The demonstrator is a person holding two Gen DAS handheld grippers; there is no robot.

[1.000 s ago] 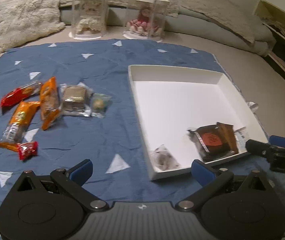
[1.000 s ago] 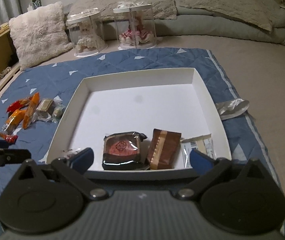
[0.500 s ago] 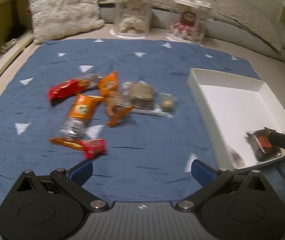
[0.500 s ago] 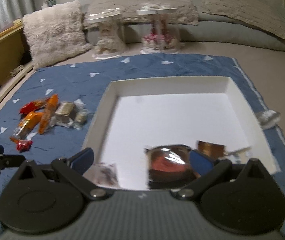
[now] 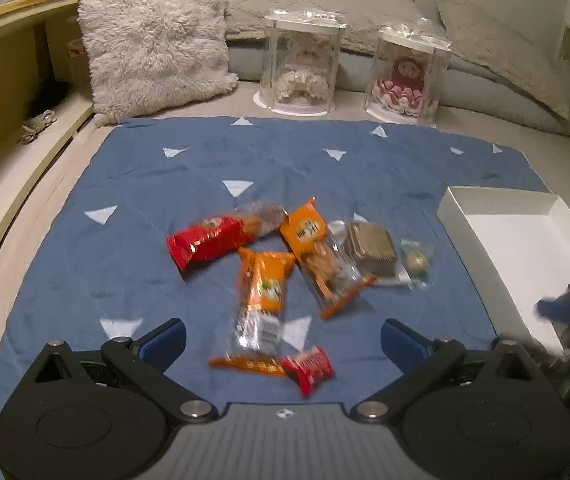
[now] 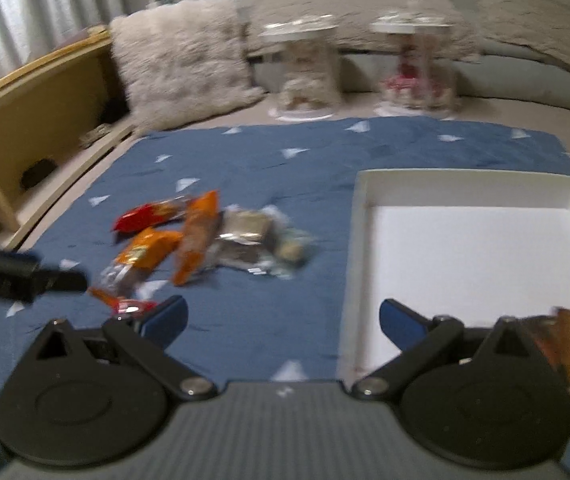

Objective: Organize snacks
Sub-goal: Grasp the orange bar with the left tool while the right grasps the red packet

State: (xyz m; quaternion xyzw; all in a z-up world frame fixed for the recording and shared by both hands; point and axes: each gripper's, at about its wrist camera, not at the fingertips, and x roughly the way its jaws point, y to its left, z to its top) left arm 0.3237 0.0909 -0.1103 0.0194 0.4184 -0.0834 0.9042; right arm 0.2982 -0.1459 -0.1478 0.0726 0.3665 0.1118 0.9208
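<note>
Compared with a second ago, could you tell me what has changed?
Both grippers swung left, away from the white tray toward the snack pile. The left gripper now hovers over it, fingers open; the right gripper followed, also open. Nothing was grasped; snacks and tray stayed put.

A home bedroom: fluffy pillow (image 5: 153, 40), folded duvet (image 5: 485, 60), blue blanket (image 5: 205, 184).

Left gripper (image 5: 283, 334), jaws spread wide and empty, above a blue blanket (image 5: 165, 184). Snack packets cluster ahead: a red packet (image 5: 213, 240), two orange packets (image 5: 265, 280), a small red candy (image 5: 309, 366). White box (image 5: 525, 240) at right.
</note>
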